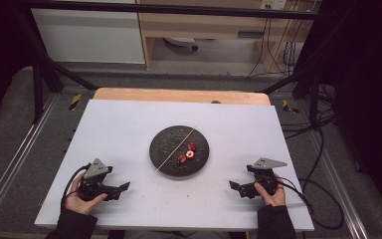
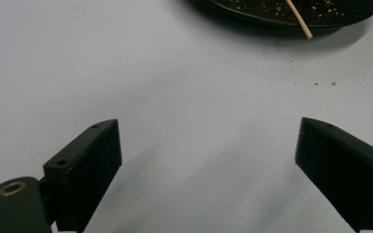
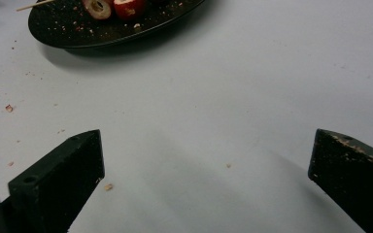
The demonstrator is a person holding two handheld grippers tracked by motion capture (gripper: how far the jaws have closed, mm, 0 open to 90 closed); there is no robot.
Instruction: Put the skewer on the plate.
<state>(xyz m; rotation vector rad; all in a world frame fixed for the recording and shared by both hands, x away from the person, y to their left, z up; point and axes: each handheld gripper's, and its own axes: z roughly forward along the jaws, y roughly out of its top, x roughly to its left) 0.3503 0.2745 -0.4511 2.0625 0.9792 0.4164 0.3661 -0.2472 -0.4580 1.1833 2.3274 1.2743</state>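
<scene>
Centrally one plate, one skewer, three fruits

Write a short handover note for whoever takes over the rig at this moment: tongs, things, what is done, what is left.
Left tongs: open, holding nothing, resting low near the table's near-left edge.
Right tongs: open, holding nothing, near-right, pointing inward.
Black plate: mid-table, between and beyond both tongs.
Wooden skewer: bare, lying diagonally across the plate, its ends past the rim.
Red fruit pieces: loose on the plate, right of the skewer.
Done: nothing gripped; crumbs on plate and table.
Left: probably to pick up skewer and fruit; which tongs take which is open.
</scene>
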